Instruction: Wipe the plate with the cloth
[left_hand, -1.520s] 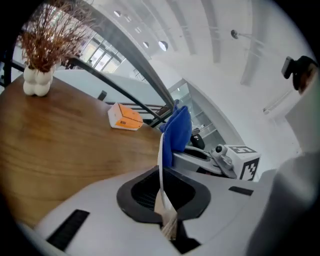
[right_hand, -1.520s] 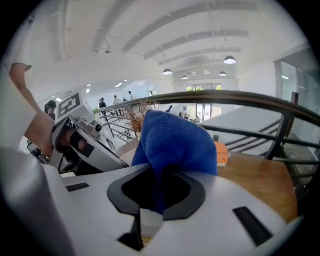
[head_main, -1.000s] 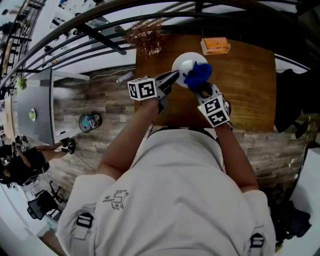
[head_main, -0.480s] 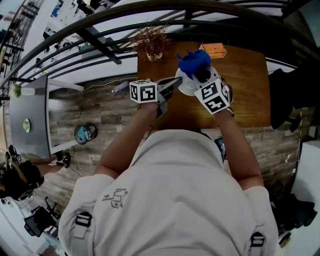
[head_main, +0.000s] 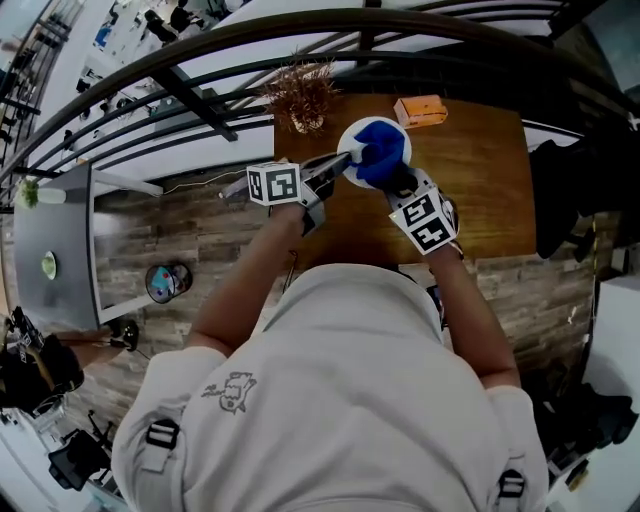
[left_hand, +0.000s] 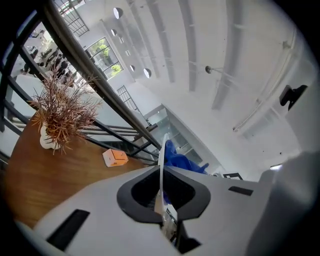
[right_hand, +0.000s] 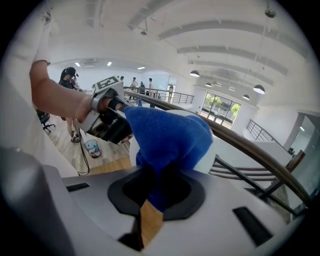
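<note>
Over on the left the dried plant (head_main: 300, 95) is sitting at the table's (head_main: 480, 190) back corner, its vase on the wood in the left gripper view (left_hand: 62, 112). Next along, the left claw (head_main: 340, 160) is reaching in level, and it is pinching the plate (head_main: 348, 140) by its rim: in its own view the jaws (left_hand: 162, 200) are standing nearly together with the white plate (left_hand: 161, 165) running edge-on and upright between them. The plate is being held clear of the table, above its far half, and the person's arms are stretching out over the near edge.

The blue cloth (head_main: 380, 152) is lying bunched against the plate's face, covering most of it in the head view and leaving only a white sliver at the left. The right claw (head_main: 398, 178) is angling downward from the right and gripping that cloth; in its own view the jaws (right_hand: 155, 200) are closing tight on a fold of the cloth (right_hand: 170, 140), with white plate (right_hand: 206, 161) peeking out behind it and the left claw (right_hand: 112, 122) showing beyond.

Furthest right, the orange box (head_main: 420, 110) is resting on the table near the back edge, just beyond the plate.
</note>
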